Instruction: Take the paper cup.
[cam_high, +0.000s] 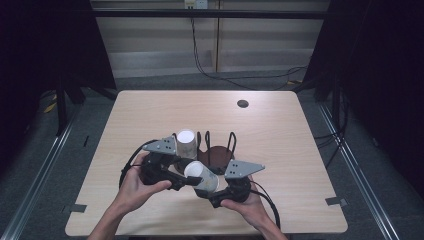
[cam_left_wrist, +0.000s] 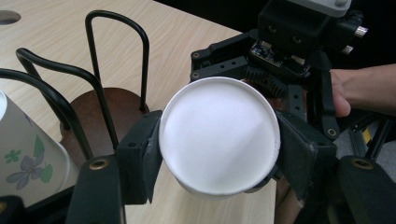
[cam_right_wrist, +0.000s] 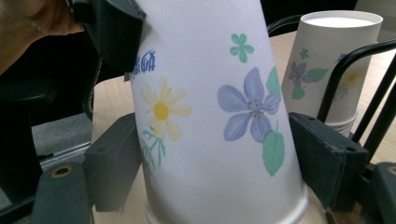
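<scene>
i see the left hand-held gripper (cam_left_wrist: 218, 161) clamped on the base end of a paper cup (cam_high: 202, 176) held on its side above the near middle of the light wood surface (cam_high: 150, 110), and the right hand-held gripper (cam_right_wrist: 219, 158) has its jaws standing either side of the cup's rim end, contact unclear. cup print is flowers (yellow daisy, purple bloom, green leaves) plus small blue writing i can't read. a second flowered cup (cam_high: 186, 143) stands upside down by a black wire rack (cam_high: 216, 145) with a dark round base; grommet hole (cam_high: 242, 103) at the far side, grey floor with cables (cam_high: 235, 75) beyond, dark curtains either side.
</scene>
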